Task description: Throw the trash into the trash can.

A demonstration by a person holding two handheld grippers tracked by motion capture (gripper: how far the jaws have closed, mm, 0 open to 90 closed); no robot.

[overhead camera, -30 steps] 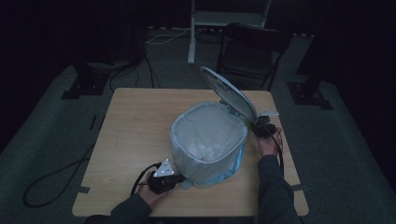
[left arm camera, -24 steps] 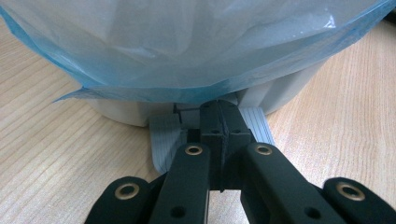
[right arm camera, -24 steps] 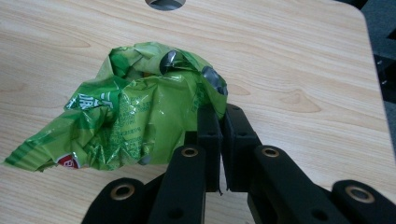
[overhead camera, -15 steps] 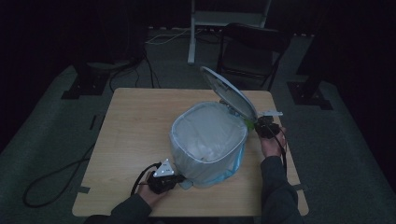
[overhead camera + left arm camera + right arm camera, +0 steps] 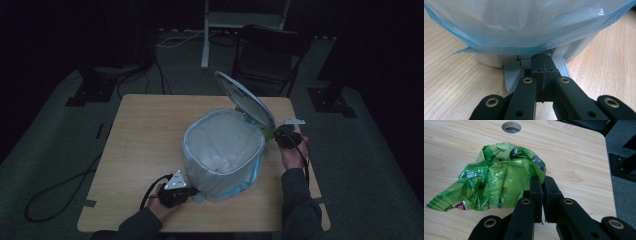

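Since 1 s ago, right gripper (image 5: 278,134) w/ crumpled green wrapper (image 5: 491,185) edged slightly away from pedal bin (image 5: 222,150); jaws clamped on wrapper, just above table (image 5: 145,130). Left gripper (image 5: 543,67) unmoved, jaws together on bin's pedal (image 5: 511,75), lid (image 5: 245,100) up.

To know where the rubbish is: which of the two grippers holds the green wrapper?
The right gripper, shut on the crumpled green wrapper; the left gripper presses the bin's pedal.
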